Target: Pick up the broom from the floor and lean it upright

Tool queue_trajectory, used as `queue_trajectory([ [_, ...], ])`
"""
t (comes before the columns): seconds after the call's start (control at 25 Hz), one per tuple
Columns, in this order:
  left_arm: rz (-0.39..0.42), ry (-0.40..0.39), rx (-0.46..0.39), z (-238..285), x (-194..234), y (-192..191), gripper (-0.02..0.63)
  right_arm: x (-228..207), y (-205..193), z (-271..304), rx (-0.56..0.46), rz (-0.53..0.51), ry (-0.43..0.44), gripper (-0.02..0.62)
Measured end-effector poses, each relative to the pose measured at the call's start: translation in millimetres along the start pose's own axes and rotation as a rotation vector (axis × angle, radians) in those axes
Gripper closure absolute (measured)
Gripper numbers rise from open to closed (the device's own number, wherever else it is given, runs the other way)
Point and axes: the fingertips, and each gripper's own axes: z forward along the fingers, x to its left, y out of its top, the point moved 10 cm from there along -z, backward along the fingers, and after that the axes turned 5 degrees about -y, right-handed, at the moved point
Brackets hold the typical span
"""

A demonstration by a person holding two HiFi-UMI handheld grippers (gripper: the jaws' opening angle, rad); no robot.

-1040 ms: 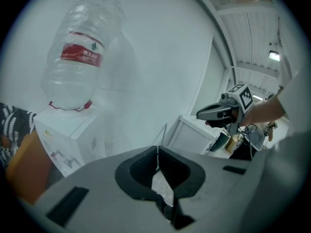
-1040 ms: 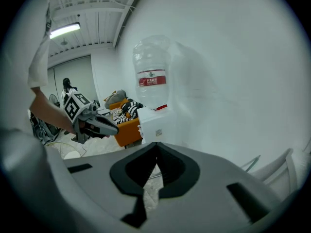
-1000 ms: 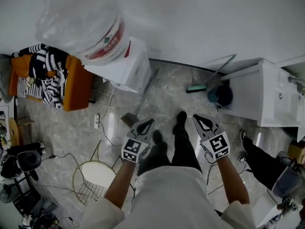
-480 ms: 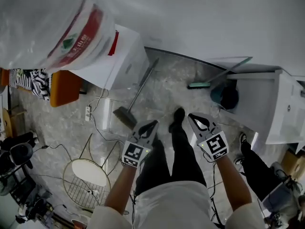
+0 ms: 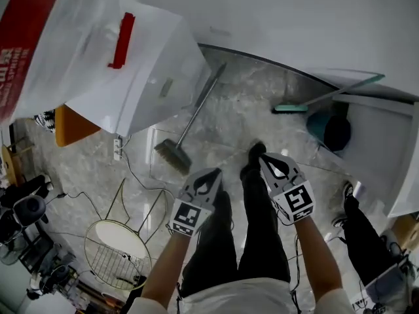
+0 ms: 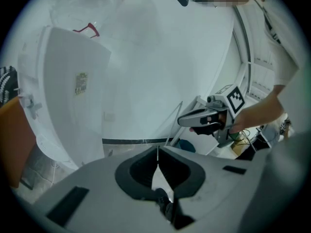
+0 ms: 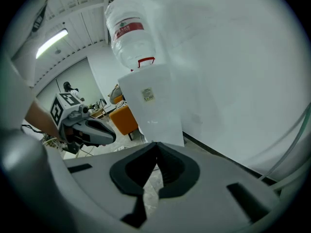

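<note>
**Both tongs shut and empty, lower over the floor than a second ago**

The left tongs have their jaws pressed together with nothing between them, and the left gripper view shows the tips meeting. The right tongs are likewise closed on nothing, as the right gripper view shows. They are held side by side, apart, with the person's black-trousered legs and dark shoe between and under them. Both have sunk with the person's lean since a second ago, jaws shut throughout.

The grey-bristled broom with a long grey handle lies on the pale marbled floor. Its head is near the left tongs at about 10 o'clock, untouched. Its handle runs toward 1 o'clock, to the dark skirting at the foot of the wall. It has not shifted on the floor.

At 1 o'clock from the right tongs a green-headed sweeper angles up against the white cabinet, beside a dark teal bucket.

At 10 o'clock the white water dispenser now fills far more of the head view than before. It hides most of the orange chair, whose striped cloth has almost left the view. A white power strip and a round wire stool sit at 8 o'clock.
</note>
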Motion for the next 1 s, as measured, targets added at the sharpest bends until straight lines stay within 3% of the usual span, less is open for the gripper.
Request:
queue_trajectory([
  [0.24,-0.02,0.028,0.009,31,31,-52,0.595,-19,-53,54,-0.022,0.07,-0.02,0.594],
  [0.36,-0.045,0.042,-0.006,47,54,-67,0.595,-35,-64,84,-0.031,0.07,-0.027,0.594],
  [0.64,-0.01,0.082,-0.017,91,111,-102,0.595,-75,-85,144,-0.075,0.132,-0.03,0.594],
  [0.76,0.016,0.086,-0.024,109,137,-111,0.595,-86,-93,168,-0.075,0.111,-0.004,0.594],
  [0.92,0.005,0.059,-0.051,140,163,-121,0.595,-98,-112,203,0.002,0.182,0.05,0.594],
  [1.0,0.019,0.038,-0.06,154,174,-127,0.595,-100,-114,216,-0.006,0.149,0.066,0.594],
])
